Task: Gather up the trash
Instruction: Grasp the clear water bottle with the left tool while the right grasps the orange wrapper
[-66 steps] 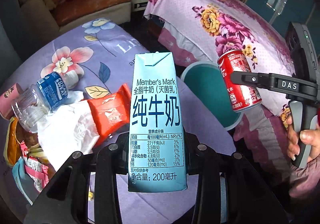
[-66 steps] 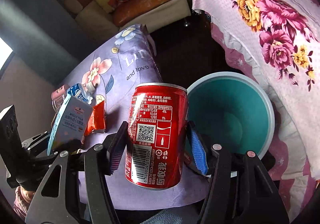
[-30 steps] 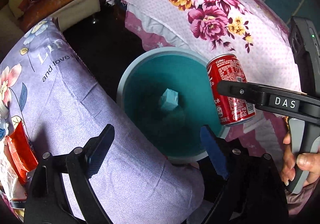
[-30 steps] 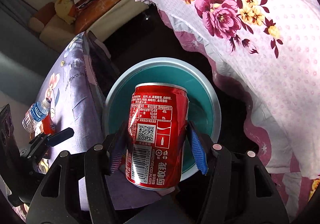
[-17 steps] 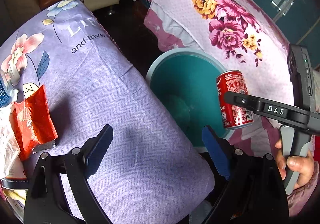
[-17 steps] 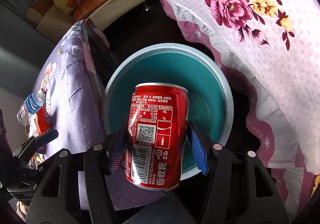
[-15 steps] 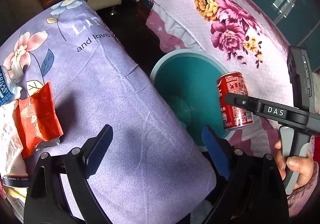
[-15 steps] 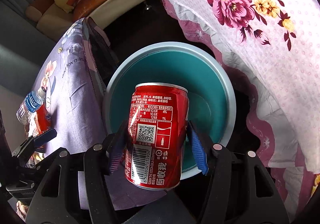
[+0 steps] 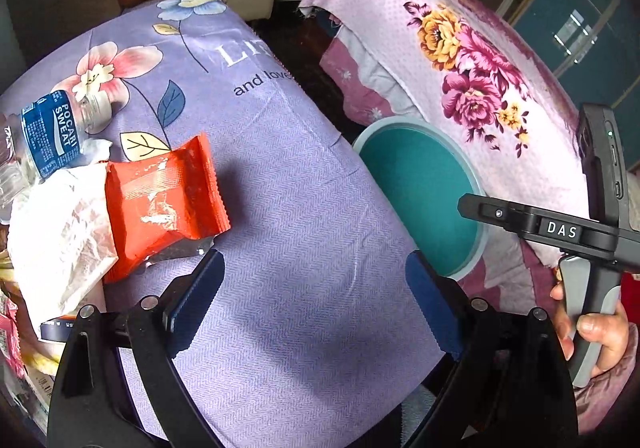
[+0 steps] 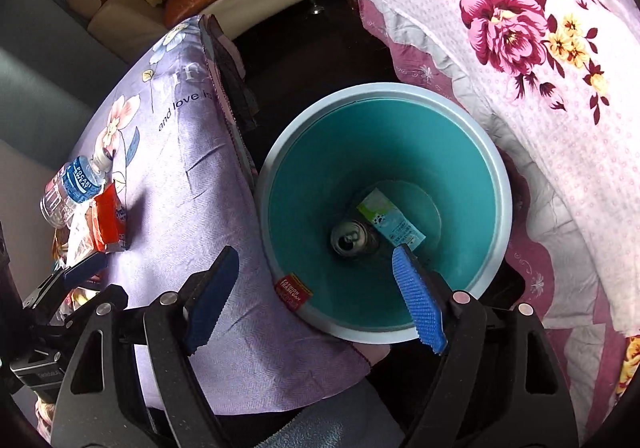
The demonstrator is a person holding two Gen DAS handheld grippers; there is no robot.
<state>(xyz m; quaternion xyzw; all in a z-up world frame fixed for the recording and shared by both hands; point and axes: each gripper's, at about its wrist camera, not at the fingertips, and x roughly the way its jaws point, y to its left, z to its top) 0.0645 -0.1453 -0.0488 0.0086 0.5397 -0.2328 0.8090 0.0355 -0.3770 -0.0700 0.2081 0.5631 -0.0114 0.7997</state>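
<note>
A: Which piece to take next, and with which gripper?

B: Most likely the orange wrapper [image 9: 164,199]. Lies flat on the purple cloth [image 9: 300,207] of the counter, a little far and to the left of the left gripper [image 9: 312,264], close to the tip of its left finger. Well apart from the right gripper [image 10: 316,254], hanging over the bin [image 10: 500,183] at the right of the counter. So better to use the left one.

A: And the direction of the wrapper?

B: Long axis about left to right, rising a little toward the far right. Probably asks for a small turn to the left first, then closing across a short edge.

A: State of both grippers?

B: Both spread wide and holding nothing.

A: Materials?

B: Thin shiny foil for the wrapper, creased, with a saw-tooth edge; likely to slip or crumple. Partly resting on crumpled white paper [image 9: 60,215], soft and loose. Farther left, a clear plastic bottle [image 9: 52,131] with a blue label, lying on its side. Woven cloth below, easy to catch by mistake.

A: Anything in the bin?

B: Yes, at the bottom of the smooth teal plastic: a metal can [image 10: 352,240] standing upright, touching a flat-lying carton [image 10: 394,221].
</note>
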